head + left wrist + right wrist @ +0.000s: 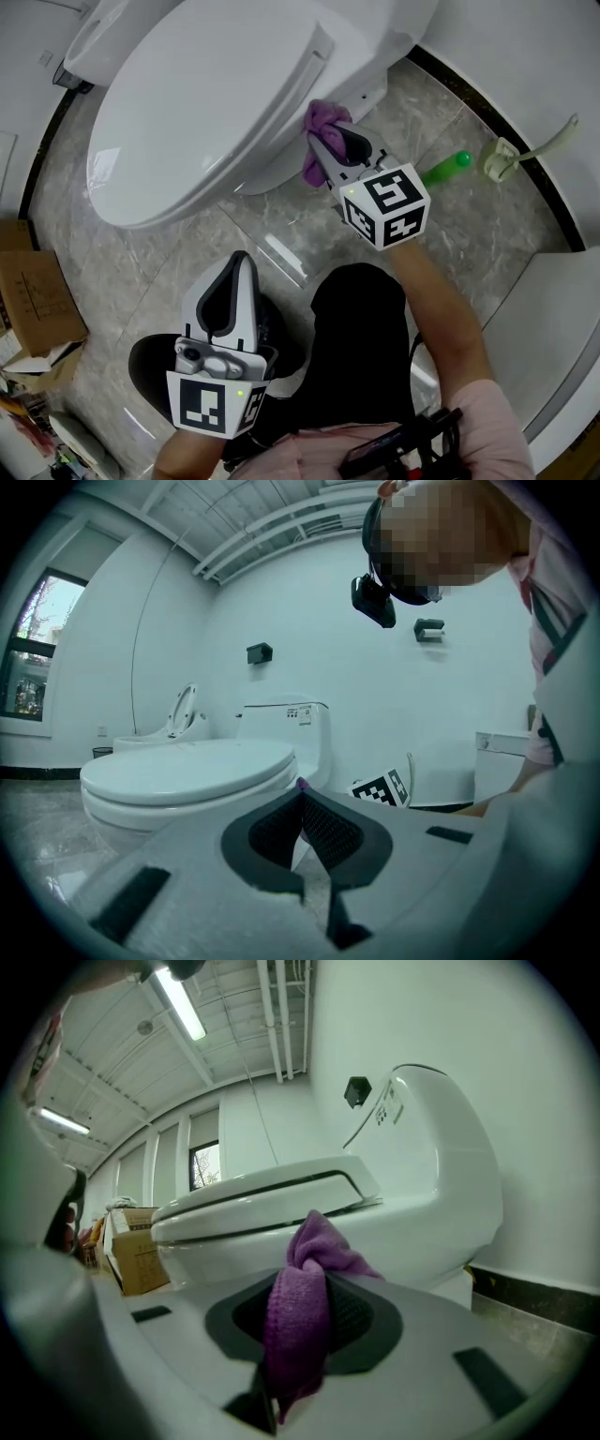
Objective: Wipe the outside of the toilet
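1. R hand-held gripper is clamped on a purple cloth. The cloth bunches up past the jaw tips and a tail hangs under them. The toilet is straight ahead of the tips, and the cloth looks pressed to the bowl side just under the shut lid's edge.
2. Risk: the wad at the tips is small. If the gripper tilts, bare jaw plastic rather than cloth prob. meets the porcelain, which means a scrape and no wipe.
3. Risk: the cloth is pinched in one narrow fold only. A hard drag along the bowl could tug it out fwd of the jaws, esp. if it snags at the lid edge above the tips.
4. Risk: the tail below the jaws may sweep the floor on low strokes and carry grit back onto the bowl.
5. Risk: only one patch is being reached. The base below the tips and the far side beyond them are easy to skip w/o shifting stance.
6. L hand-held gripper has its jaws closed tip to tip w/ nothing between. It sits low and well back from the toilet, so it's no help steadying.
7. Green bottle and brush holder stand to the right of the R gripper, apart from it. A wide backswing could knock them over.
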